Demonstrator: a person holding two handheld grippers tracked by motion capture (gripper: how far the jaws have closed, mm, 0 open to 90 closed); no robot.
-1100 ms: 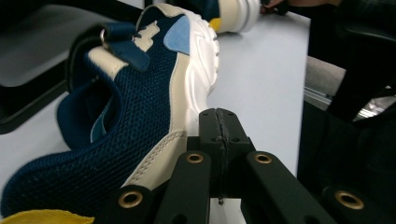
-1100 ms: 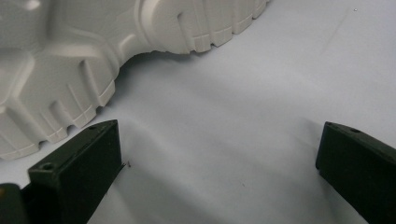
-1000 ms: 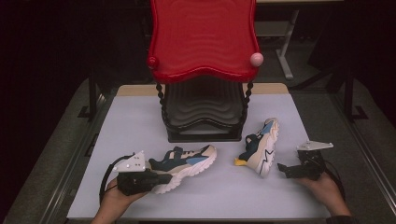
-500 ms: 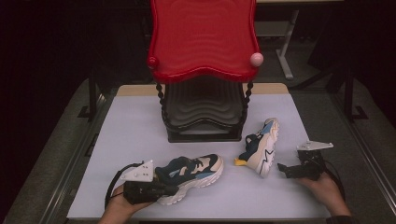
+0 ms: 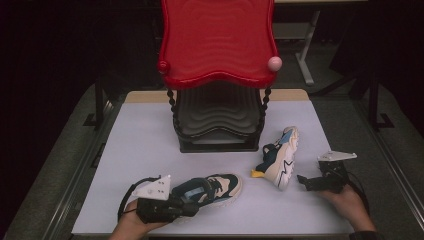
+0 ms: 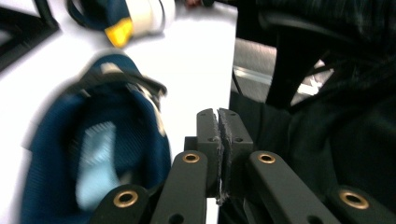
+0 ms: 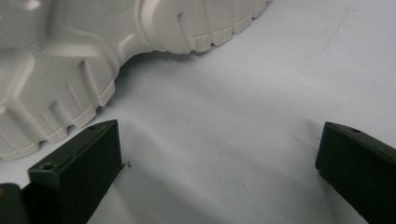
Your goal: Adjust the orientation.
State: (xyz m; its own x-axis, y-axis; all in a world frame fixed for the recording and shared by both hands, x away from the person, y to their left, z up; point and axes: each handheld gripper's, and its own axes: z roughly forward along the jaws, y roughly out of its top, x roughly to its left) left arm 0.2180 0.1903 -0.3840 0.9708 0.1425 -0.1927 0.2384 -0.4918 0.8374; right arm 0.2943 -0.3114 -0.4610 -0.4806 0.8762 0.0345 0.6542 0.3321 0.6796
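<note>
A navy, blue and cream sneaker lies near the table's front edge, toe to the right. My left gripper is at its heel, and in the left gripper view its jaws are shut pad to pad, with the sneaker's blue opening close on their left. I see nothing between the pads. The second sneaker lies on its side at the right, pale sole toward my right gripper. That gripper is open just short of the ridged sole.
A shoe rack with a red wavy top shelf and black lower tiers stands at the table's back centre. The pale table top is bare at the left. Dark floor and metal rails flank the table.
My left gripper has moved right and toward the front edge. The navy sneaker has shifted with it and turned. The right gripper and the second sneaker have stayed put.
</note>
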